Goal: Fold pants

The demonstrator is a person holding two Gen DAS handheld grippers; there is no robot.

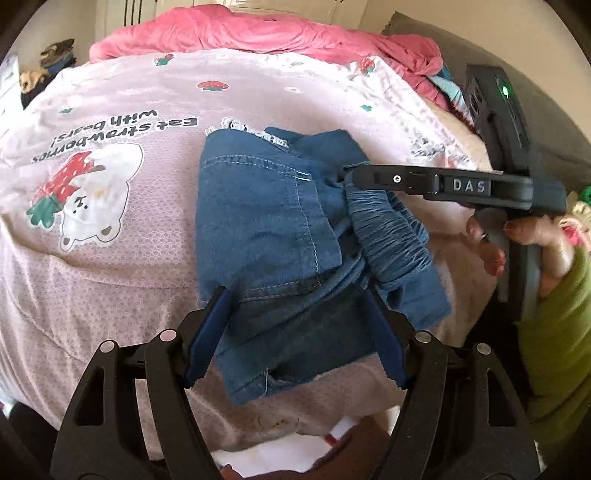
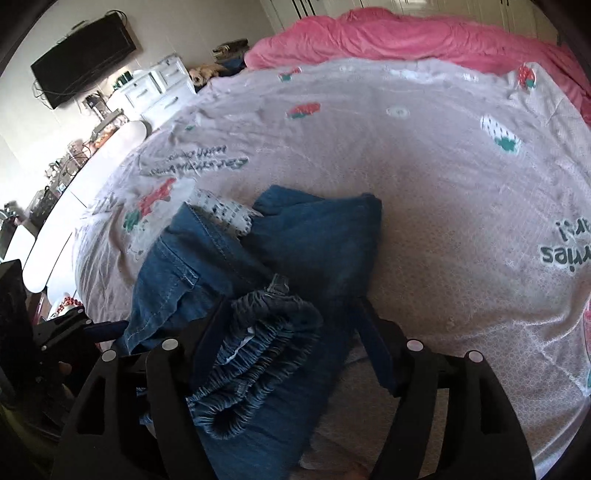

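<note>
Pants (image 1: 288, 229): blue denim, folded into a thick bundle, lying on the bed near its front edge; elastic waistband (image 2: 255, 354) bunched on top at the right side.
Left claw (image 1: 295, 314): spread wide, blue pads either side of the bundle's near edge, not clamped on it.
Right claw (image 2: 291, 332): also apart, straddling the waistband, denim between the fingers but not pinched; seen from the left wrist view as a black arm (image 1: 424, 182) reaching in from the right, tip at the waistband.
Bed sheet (image 2: 424, 184): pale pink, strawberry and bear print, wrinkled.
Blanket (image 1: 258, 33): pink, heaped along the far side.
Wall: dark television (image 2: 85, 59) above a white dresser (image 2: 159, 88).
</note>
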